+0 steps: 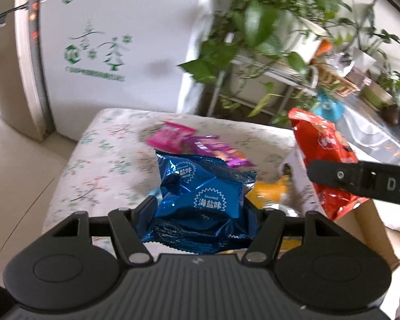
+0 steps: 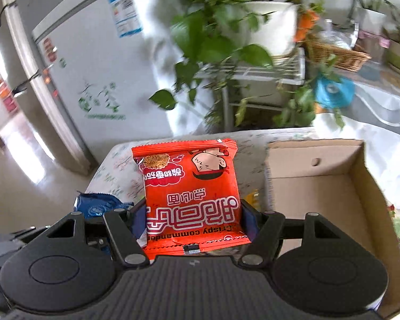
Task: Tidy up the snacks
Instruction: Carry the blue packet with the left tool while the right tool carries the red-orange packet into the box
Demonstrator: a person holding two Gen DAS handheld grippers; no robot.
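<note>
My left gripper (image 1: 201, 208) is shut on a crinkled blue foil snack packet (image 1: 200, 186), held above a floral-covered table (image 1: 106, 160). On the table beyond it lie a pink packet (image 1: 169, 138), a purple packet (image 1: 216, 150) and a yellow packet (image 1: 272, 190). My right gripper (image 2: 193, 213) is shut on a flat red noodle-snack packet (image 2: 190, 186), printed upside down in this view. That red packet (image 1: 325, 157) also shows at the right of the left wrist view, pinched by a black finger (image 1: 360, 180). The blue packet (image 2: 98, 205) appears low left in the right wrist view.
An open cardboard box (image 2: 320, 194) sits on the table's right side, its inside bare where visible. A white fridge (image 1: 114, 40) stands behind the table, with potted plants (image 2: 226, 34) on a metal rack and a wicker basket (image 2: 336, 53) further right.
</note>
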